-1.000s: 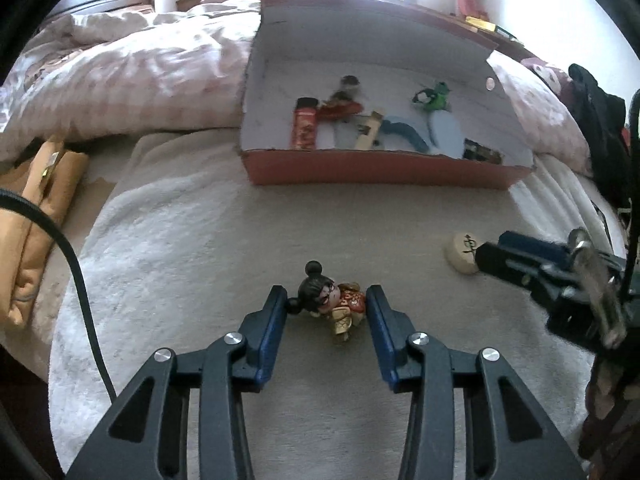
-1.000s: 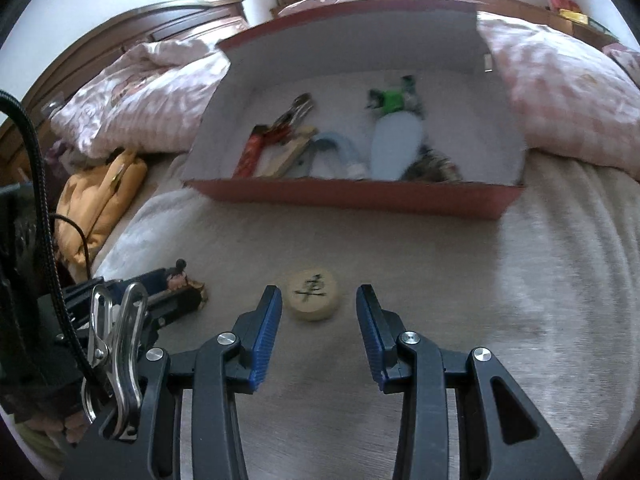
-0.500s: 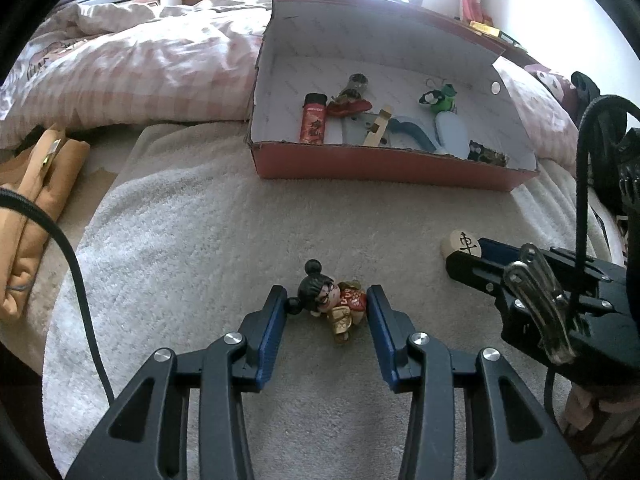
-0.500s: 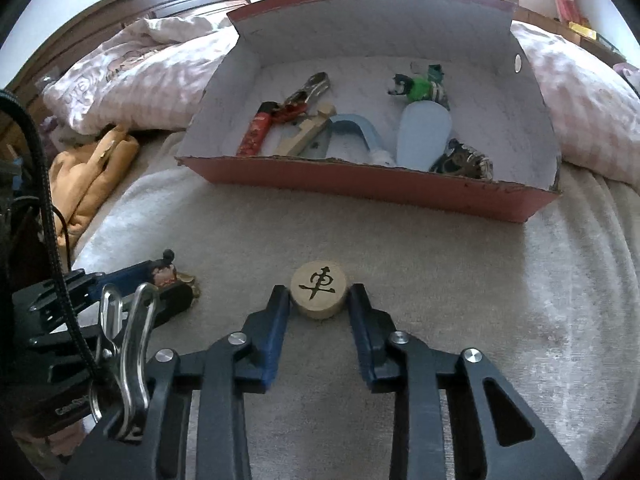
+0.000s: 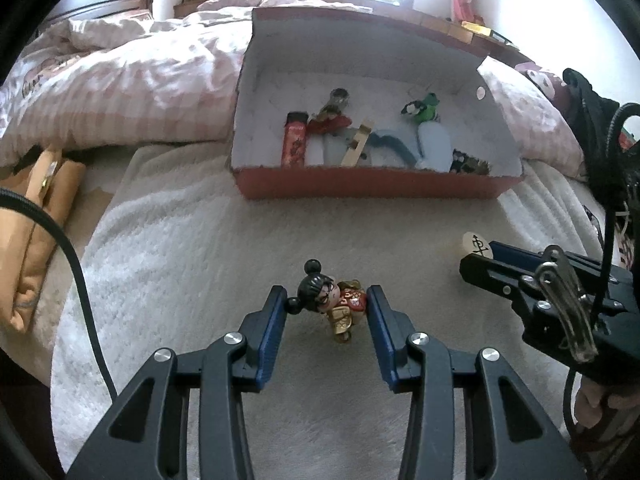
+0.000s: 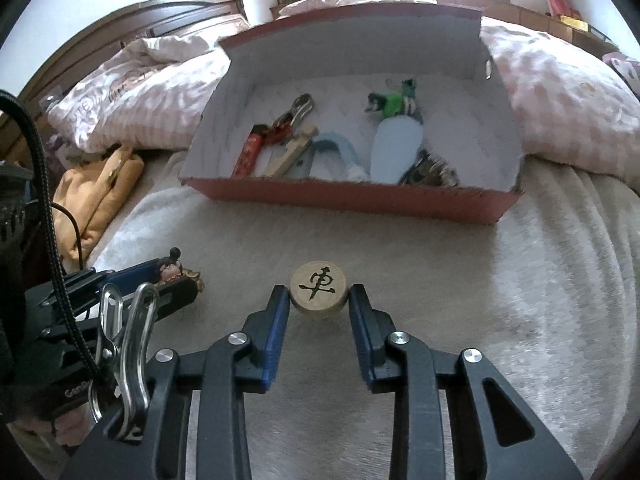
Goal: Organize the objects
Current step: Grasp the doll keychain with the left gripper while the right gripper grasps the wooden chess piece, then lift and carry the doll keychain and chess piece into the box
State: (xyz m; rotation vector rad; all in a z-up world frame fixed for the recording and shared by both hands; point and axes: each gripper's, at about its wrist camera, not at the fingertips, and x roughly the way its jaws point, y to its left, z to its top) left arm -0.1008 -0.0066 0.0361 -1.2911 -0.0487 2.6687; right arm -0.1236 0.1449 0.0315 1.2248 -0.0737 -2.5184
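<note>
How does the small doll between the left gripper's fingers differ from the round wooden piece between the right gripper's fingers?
The doll is a figure with black hair buns and a red and gold dress; the wooden piece is a plain tan disc bearing one black character. The doll lies on its side, while the disc lies flat, character up. The doll is colourful and irregular; the disc is round and smooth. Both are between blue fingers, on the white blanket, outside the red box.

Doll figurine [image 5: 334, 300] and wooden chess disc [image 6: 319, 292] — both on blanket, before the red box [image 6: 352, 200].
</note>
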